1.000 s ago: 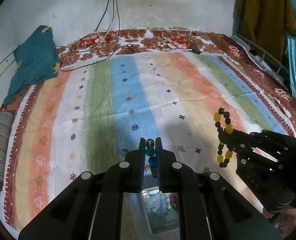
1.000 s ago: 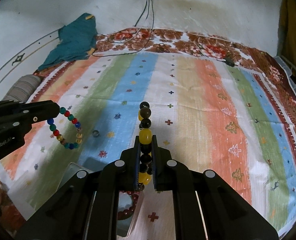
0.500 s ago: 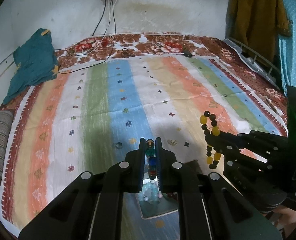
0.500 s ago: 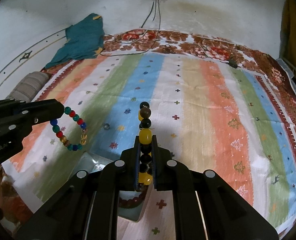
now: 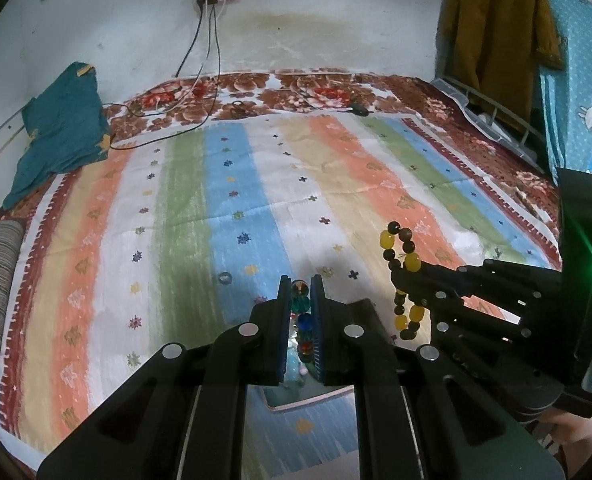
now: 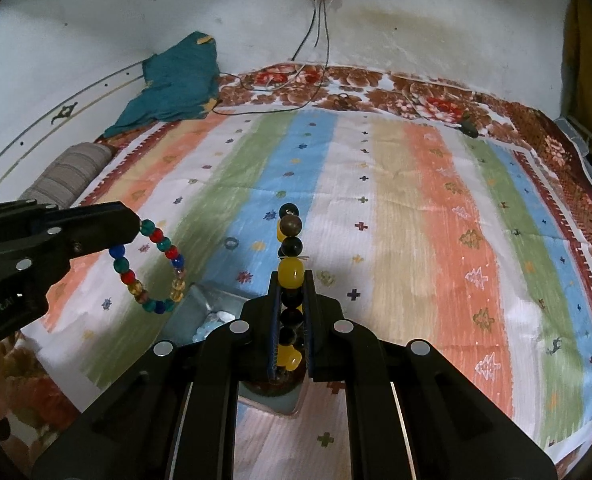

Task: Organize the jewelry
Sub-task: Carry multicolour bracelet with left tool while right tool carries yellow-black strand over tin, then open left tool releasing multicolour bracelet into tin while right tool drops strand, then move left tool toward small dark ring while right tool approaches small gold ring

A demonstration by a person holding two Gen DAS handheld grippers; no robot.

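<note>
Above the striped cotton bedspread, the left gripper pinches a multicoloured glass-bead bracelet, while the right gripper clamps a yellow-and-dark-brown beaded bracelet. Both hang over a clear plastic tray; a small ring lies beyond.

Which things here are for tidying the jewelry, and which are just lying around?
For the job:
- multicoloured bead bracelet, held in the left gripper
- yellow and dark bead bracelet, held in the right gripper
- clear tray below them
- small ring on the bedsheet

Just lying about:
- teal cloth
- striped bolster
- charger cables
- mustard garment hanging
</note>
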